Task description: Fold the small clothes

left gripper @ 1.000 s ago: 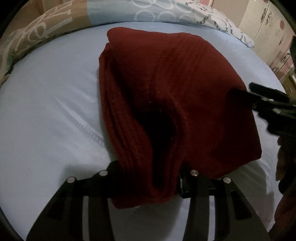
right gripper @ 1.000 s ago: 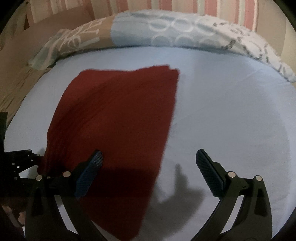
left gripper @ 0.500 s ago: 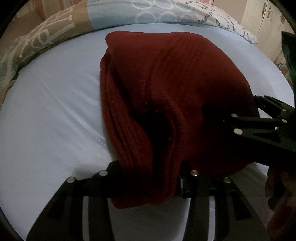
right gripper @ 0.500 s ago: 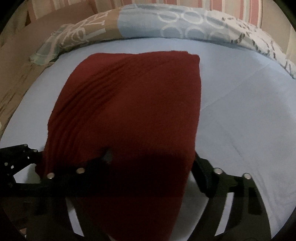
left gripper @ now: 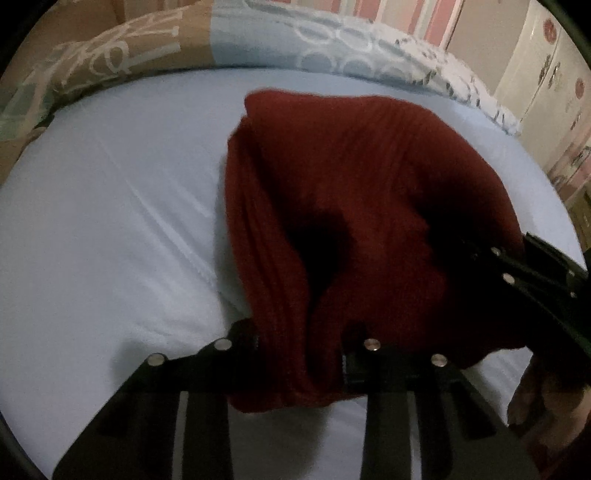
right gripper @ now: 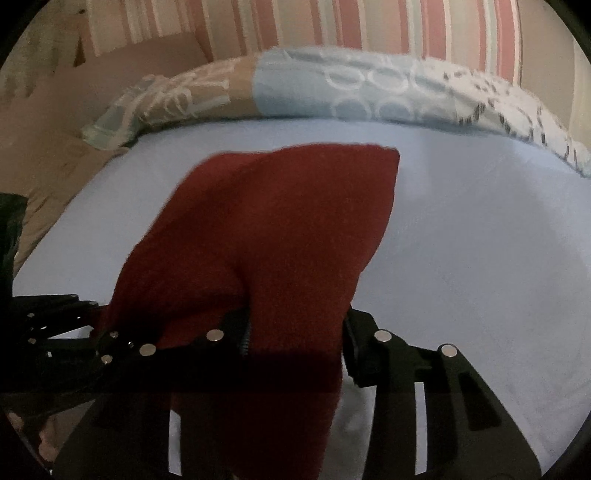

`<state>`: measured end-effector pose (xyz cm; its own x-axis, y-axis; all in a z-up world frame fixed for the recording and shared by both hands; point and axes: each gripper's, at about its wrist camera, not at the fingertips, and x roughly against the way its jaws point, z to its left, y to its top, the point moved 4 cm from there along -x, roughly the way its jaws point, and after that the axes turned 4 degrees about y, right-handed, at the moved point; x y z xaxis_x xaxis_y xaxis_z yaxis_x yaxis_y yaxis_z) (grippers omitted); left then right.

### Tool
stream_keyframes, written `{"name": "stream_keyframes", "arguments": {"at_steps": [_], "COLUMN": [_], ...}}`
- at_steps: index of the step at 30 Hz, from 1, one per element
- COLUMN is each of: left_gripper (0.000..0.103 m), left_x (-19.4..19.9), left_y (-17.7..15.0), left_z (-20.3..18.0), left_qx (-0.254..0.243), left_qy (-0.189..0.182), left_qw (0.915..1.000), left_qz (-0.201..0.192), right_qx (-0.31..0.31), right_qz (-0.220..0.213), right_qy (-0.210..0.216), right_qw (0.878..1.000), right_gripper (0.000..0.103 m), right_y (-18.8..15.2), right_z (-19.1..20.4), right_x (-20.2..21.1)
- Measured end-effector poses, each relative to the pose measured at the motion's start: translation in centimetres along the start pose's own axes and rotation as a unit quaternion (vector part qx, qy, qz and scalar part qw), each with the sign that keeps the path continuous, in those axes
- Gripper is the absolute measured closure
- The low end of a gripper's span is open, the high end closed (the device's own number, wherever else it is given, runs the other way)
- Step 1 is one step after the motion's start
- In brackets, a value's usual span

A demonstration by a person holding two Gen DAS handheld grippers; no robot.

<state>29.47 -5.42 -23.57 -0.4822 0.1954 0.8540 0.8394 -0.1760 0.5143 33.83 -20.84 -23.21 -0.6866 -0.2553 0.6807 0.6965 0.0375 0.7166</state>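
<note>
- Red knit garment (left gripper: 369, 206) lies on the pale blue bedsheet (left gripper: 110, 221), its long axis running from the near edge away toward the patterned quilt (left gripper: 258, 40) at the far side.
- Left gripper (left gripper: 306, 354) has just been closing and now pinches the near left corner, a bunched roll of knit squeezed between its jaws.
- Right gripper (right gripper: 295, 332) has also just been closing; its jaws now clamp the near right edge of the cloth.
- Both hands sit at the near end, so the free bulk of the garment stretches away from the jaws; my guess is the near edge gets lifted and carried to the far edge.
- Left wrist view shows a dark hollow where the layers gape, plus the right gripper (left gripper: 532, 269) entering from the right.
- Right wrist view shows the flat far right corner against the sheet and the striped wall (right gripper: 295, 26) beyond.
</note>
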Motion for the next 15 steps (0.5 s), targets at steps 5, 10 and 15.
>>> {"name": "stream_keyframes", "arguments": {"at_steps": [5, 10, 15], "left_gripper": [0.072, 0.072, 0.072], "left_x": [4.0, 8.8, 11.0], "left_y": [-0.3, -3.2, -9.1], "left_z": [-1.3, -5.1, -9.3], "left_qx": [0.01, 0.005, 0.0], "left_qy": [-0.025, -0.038, -0.041], "left_qw": [0.9994, 0.9985, 0.9988], "left_qz": [-0.023, -0.039, -0.027], "right_qx": [0.025, 0.032, 0.036], "right_qz": [-0.029, -0.022, -0.003], "right_qy": [-0.004, -0.011, -0.027], "right_qw": [0.999, 0.999, 0.999], "right_gripper": [0.064, 0.064, 0.064], "right_y": [0.3, -2.1, -7.5], "right_z": [-0.1, -1.0, -1.8], "right_x": [5.6, 11.6, 15.9]}}
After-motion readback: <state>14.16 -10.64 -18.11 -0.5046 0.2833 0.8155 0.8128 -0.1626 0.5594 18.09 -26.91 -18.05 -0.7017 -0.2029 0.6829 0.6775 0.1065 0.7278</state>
